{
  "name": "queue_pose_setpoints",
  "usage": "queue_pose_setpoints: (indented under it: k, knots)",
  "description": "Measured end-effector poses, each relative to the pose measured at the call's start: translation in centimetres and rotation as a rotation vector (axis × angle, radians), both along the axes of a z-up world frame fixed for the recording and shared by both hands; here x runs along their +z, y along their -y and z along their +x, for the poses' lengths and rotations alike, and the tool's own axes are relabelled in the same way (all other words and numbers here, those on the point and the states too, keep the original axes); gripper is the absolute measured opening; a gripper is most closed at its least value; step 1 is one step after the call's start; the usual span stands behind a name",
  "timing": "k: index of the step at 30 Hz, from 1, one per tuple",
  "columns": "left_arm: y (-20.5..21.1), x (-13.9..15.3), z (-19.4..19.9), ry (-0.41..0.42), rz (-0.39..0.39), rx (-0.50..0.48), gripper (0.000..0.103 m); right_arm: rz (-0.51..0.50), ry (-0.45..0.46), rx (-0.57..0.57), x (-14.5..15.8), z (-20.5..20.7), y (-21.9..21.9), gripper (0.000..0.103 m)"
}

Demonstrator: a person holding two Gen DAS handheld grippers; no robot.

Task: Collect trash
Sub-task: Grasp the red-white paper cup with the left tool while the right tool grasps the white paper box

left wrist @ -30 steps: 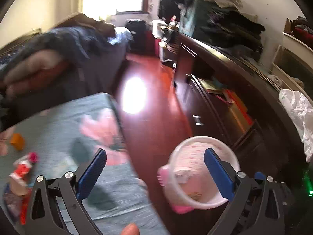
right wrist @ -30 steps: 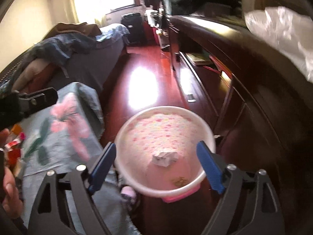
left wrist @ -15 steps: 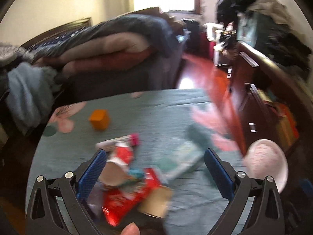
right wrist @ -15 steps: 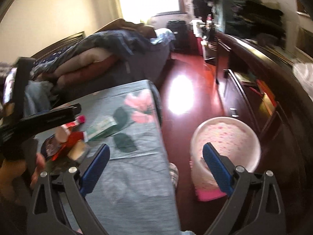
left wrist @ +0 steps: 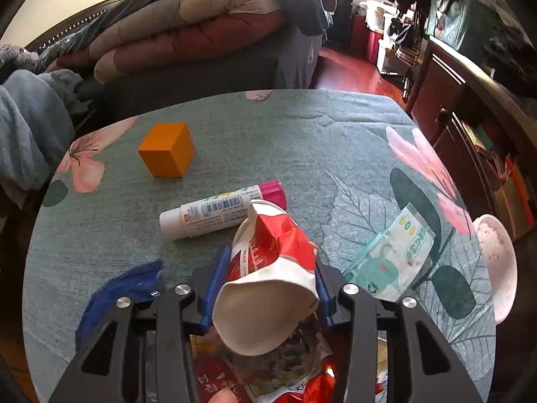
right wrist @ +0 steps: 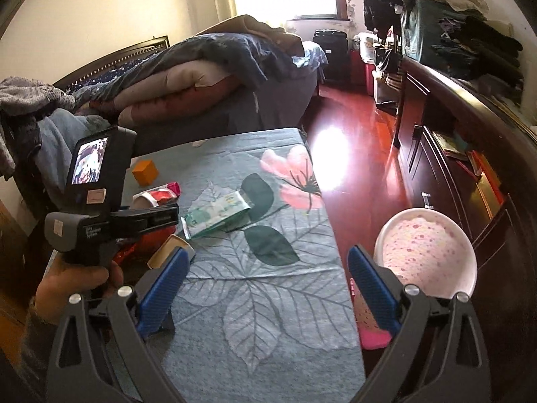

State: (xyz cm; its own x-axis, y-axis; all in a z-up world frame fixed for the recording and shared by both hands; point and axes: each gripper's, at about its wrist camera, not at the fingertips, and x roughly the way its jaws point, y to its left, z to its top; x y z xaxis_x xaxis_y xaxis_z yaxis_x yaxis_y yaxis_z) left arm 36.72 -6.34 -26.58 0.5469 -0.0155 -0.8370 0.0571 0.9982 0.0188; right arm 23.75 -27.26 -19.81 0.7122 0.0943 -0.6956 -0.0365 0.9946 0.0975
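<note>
Left wrist view, left claw closing around crumpled paper cup, right claw spread wide, empty.

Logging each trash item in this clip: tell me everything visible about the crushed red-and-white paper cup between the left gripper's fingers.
The crushed red-and-white paper cup is thin printed paper, red and white outside, plain white inside. It is dented, lying on its side, its open mouth facing the camera. It sits between the blue fingers of the left gripper, whose jaws are closing on it. Below it lies a red printed wrapper; its far end nearly reaches the white glue stick with a pink cap.
</note>
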Motion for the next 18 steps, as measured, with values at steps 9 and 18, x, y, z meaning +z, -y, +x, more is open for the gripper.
queue_pose_setpoints:
  k: [9, 18]
  knots:
    - [-3.9, 6.0, -3.2, 0.191, -0.08, 0.074, 0.046, -0.026, -0.034, 0.089, -1.4, 1.6, -4.8, 0.096]
    - [-9.4, 9.0, -6.3, 0.264, -0.111, 0.182, 0.046, -0.114, -0.129, 0.133, -5.2, 4.3, -9.8, 0.088]
